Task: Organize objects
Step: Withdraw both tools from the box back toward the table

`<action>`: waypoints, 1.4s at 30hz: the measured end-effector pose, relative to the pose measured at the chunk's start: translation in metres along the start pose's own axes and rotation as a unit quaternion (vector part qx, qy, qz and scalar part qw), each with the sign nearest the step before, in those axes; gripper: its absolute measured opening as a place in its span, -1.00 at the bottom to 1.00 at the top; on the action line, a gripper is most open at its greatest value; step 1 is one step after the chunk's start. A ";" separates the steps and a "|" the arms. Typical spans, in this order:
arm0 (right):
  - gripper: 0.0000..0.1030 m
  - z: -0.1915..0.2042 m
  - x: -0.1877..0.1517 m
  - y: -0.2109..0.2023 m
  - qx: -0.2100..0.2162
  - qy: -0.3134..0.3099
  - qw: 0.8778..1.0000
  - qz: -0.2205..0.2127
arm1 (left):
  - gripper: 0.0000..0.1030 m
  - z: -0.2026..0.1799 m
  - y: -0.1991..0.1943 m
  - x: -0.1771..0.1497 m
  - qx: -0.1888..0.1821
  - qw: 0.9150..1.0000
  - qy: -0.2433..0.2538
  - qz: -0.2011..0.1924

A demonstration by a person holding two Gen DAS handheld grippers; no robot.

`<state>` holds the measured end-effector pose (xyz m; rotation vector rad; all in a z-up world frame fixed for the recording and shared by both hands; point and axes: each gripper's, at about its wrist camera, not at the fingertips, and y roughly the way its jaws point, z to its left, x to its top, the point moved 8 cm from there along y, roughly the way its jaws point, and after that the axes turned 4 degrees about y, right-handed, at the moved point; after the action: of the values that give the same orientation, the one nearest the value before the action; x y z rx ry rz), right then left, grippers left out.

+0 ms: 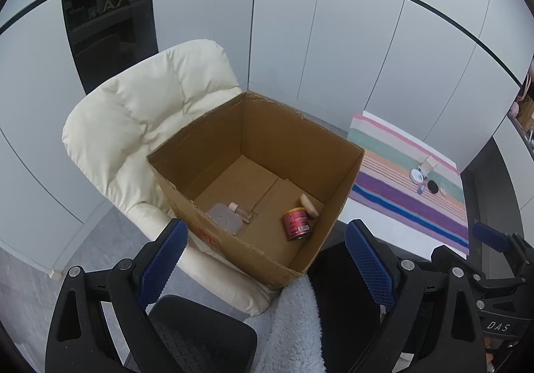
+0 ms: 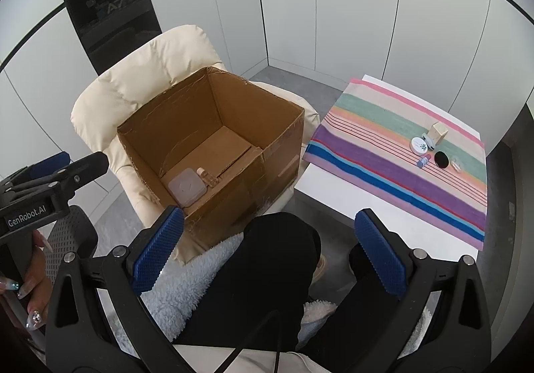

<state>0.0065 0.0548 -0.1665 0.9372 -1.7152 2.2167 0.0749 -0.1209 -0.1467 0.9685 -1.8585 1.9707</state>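
Left wrist view: your left claw (image 1: pixel 267 259) hangs released and empty over the near rim of the box (image 1: pixel 213 152), which sits on a cream chair (image 1: pixel 140 112). Already in the box: red can (image 1: pixel 296 224) on its side, a beige oblong piece (image 1: pixel 308 205), a grey flat case (image 1: pixel 224 217), a small bottle (image 1: pixel 241 210). Right wrist view: your right claw (image 2: pixel 270 252) is also released, holding nothing, above your lap. What remains lies ahead and to the right of it on the striped cloth (image 2: pixel 383 172) over the bench (image 2: pixel 333 196): wooden block (image 2: pixel 439 132), white round tin (image 2: pixel 420 145), black disc (image 2: pixel 441 159), blue-capped vial (image 2: pixel 423 161), something clear (image 2: pixel 456 163) too small to identify. The right claw is the nearer one, judging by both views. Readable: "GenRobot.AI" on the left claw's body, "DAS" on the right one's, "A7" on the dark wall panel (image 2: pixel 103 5). Tin label shows a green sprig; text illegible.
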 end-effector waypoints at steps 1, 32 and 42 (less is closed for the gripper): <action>1.00 0.001 0.001 0.000 0.000 -0.001 1.000 -0.001 | 0.87 -0.001 0.001 0.000 0.000 1.000 0.003 0.001; 1.00 -0.116 -0.007 -0.025 -0.070 0.115 0.991 -0.025 | 0.87 -0.115 0.041 0.008 -0.062 0.991 0.115 0.029; 1.00 -0.191 -0.026 -0.050 -0.116 0.183 0.976 -0.037 | 0.87 -0.183 0.048 0.006 -0.094 0.980 0.172 0.027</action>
<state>-0.0173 0.2526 -0.1665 0.4927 -1.6841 1.9381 -0.0110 0.0457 -0.1728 0.4918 -1.8433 1.8121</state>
